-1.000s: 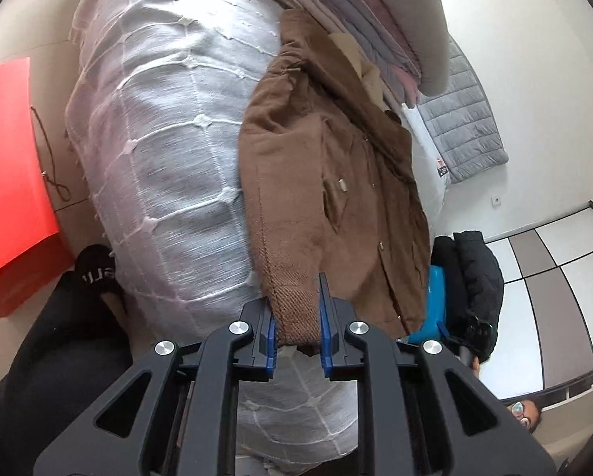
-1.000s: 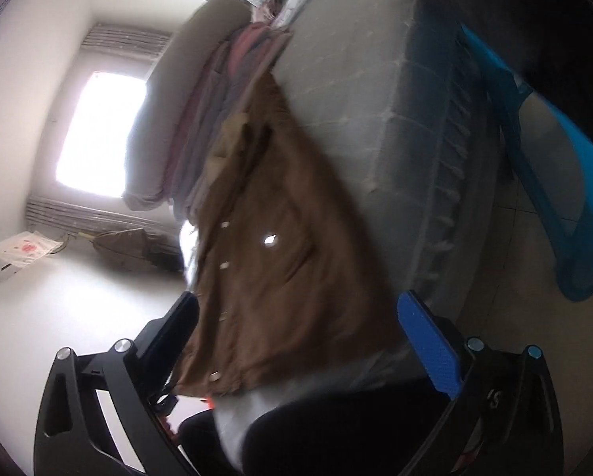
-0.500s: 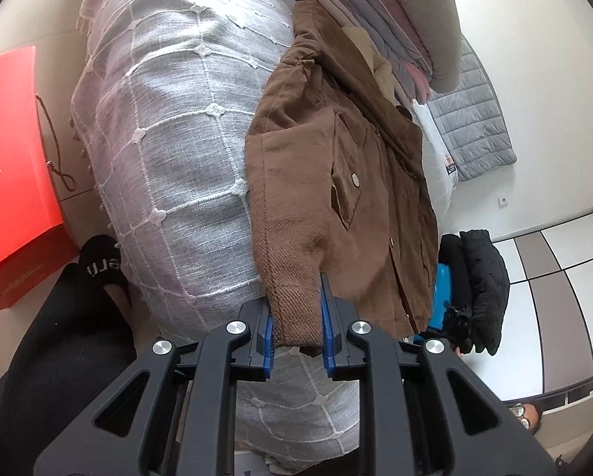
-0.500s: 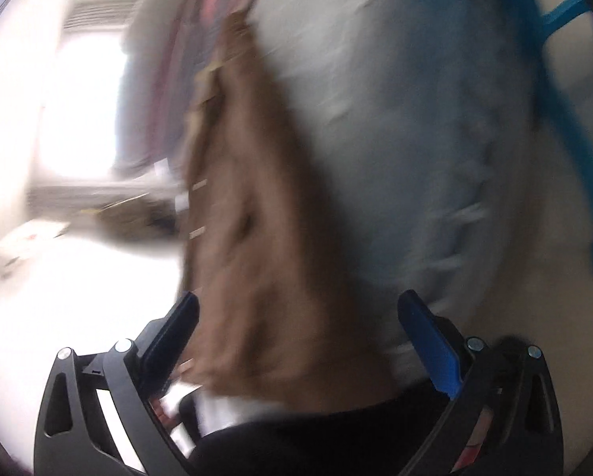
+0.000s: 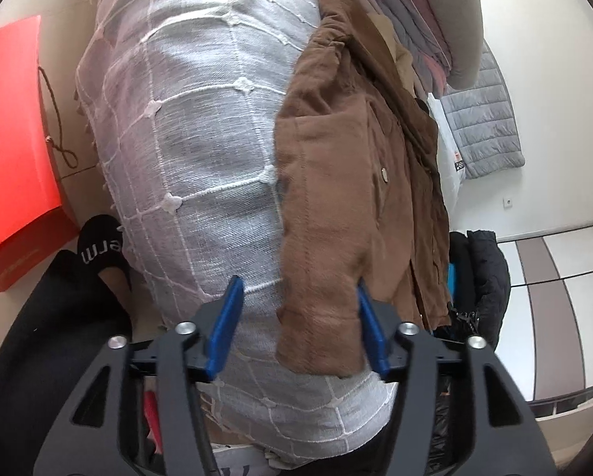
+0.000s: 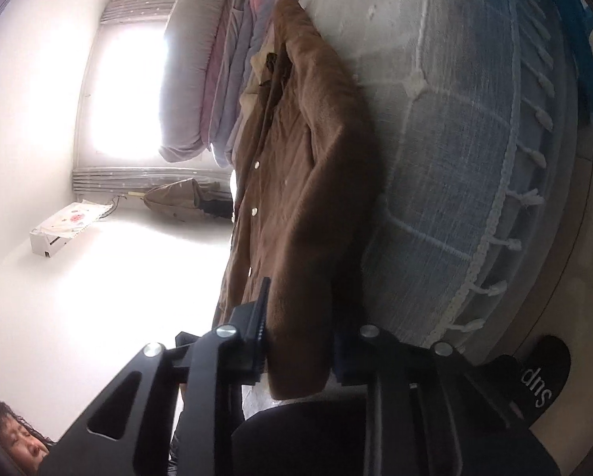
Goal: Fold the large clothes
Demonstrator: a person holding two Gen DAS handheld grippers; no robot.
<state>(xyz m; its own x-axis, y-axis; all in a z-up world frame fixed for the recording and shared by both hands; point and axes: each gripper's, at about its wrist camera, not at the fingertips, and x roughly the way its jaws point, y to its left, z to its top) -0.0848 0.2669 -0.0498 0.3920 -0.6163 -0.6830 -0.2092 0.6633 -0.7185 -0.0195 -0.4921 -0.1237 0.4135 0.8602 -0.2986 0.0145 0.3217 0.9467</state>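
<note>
Lying on grey checked bedspread (image 5: 201, 127): brown coat (image 5: 336, 198), bedding stacked behind.

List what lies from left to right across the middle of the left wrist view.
Red paper bag → grey checked bedspread → brown jacket → grey quilted garment against the white wall.

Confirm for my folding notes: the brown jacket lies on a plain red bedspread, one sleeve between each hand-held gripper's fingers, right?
Not red: the left wrist view shows the bedspread is grey with a white grid. The brown jacket does lie on it, one sleeve between each hand-held gripper's fingers.
</note>
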